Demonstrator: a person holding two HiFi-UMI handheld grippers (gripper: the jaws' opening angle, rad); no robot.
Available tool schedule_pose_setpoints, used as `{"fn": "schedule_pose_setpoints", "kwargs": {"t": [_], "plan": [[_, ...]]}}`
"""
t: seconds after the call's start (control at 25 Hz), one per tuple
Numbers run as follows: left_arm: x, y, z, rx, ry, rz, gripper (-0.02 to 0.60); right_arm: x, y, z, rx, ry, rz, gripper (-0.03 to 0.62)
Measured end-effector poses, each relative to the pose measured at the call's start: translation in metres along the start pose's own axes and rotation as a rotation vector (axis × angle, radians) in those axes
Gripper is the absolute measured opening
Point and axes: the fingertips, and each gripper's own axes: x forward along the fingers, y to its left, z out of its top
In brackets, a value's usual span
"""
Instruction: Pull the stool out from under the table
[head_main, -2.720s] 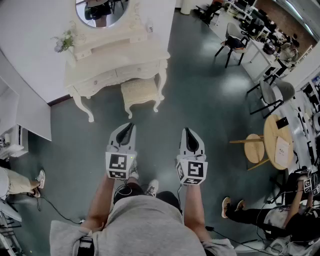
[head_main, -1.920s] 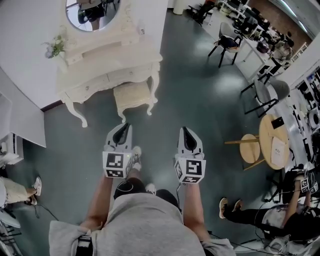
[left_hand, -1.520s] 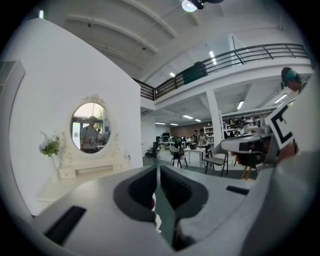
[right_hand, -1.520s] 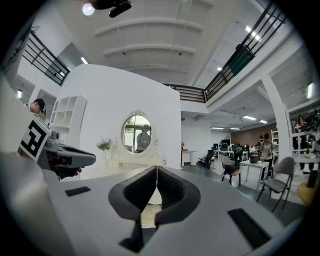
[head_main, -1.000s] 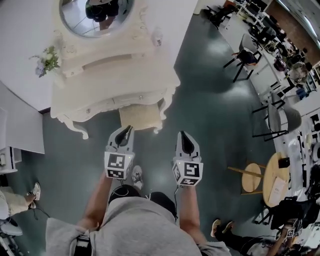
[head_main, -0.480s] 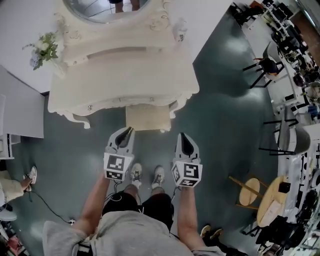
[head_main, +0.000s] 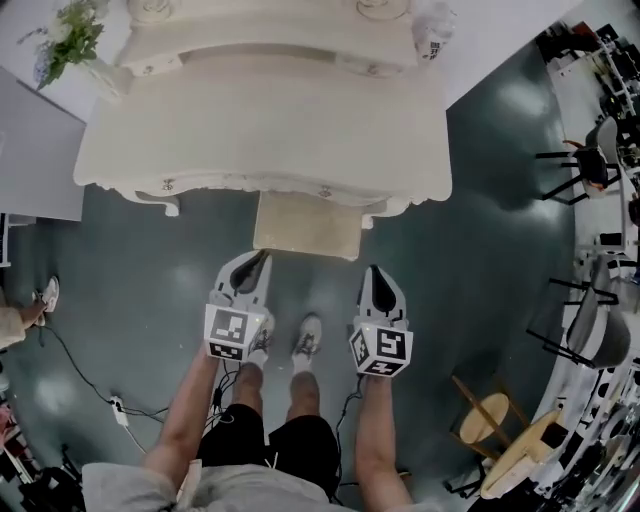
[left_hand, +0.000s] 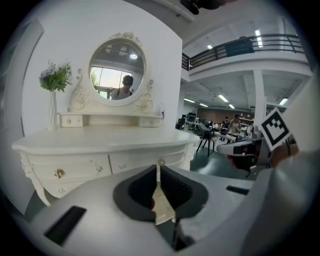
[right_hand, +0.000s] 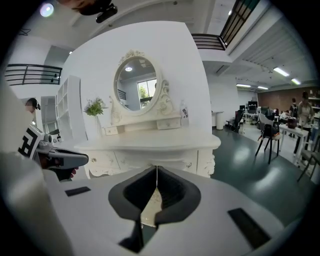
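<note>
The cream padded stool (head_main: 306, 225) stands half tucked under the front of the cream dressing table (head_main: 260, 125); its front edge shows on the green floor. My left gripper (head_main: 263, 257) is shut and empty, its tip just short of the stool's front left corner. My right gripper (head_main: 372, 270) is also shut and empty, a little off the front right corner. In the left gripper view the shut jaws (left_hand: 159, 163) point at the table's drawers (left_hand: 100, 165). The right gripper view has its shut jaws (right_hand: 157, 168) aimed at the table front (right_hand: 150, 145). The stool is hidden in both gripper views.
An oval mirror (left_hand: 117, 72) and a flower vase (left_hand: 52, 95) stand on the table. A white cabinet (head_main: 35, 150) lies left of it. Black chairs (head_main: 590, 165) and a wooden side stool (head_main: 480, 420) are on the right. A cable (head_main: 80, 365) trails on the floor at left. My feet (head_main: 305, 340) are between the grippers.
The table and stool have come much closer as I walked up. Both grippers sank and moved forward toward the stool's front edge, staying shut.
</note>
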Motion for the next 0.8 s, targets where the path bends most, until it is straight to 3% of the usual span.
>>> {"fn": "schedule_pose_setpoints", "kwargs": {"t": [0.36,0.56,0.8], "plan": [[0.086,0.023,-0.109,-0.019,0.080,0.045,0.023,0.092,-0.035,-0.114,0.016,0.096,0.044,0.015],[0.118,0.035,-0.158,-0.083,0.118,0.075,0.023,0.135,-0.047,-0.171,0.039,0.126,0.058,0.015],[0.156,0.051,-0.203,-0.078,0.130,0.086,0.023,0.172,-0.063,-0.214,0.061,0.162,0.084,0.015]]}}
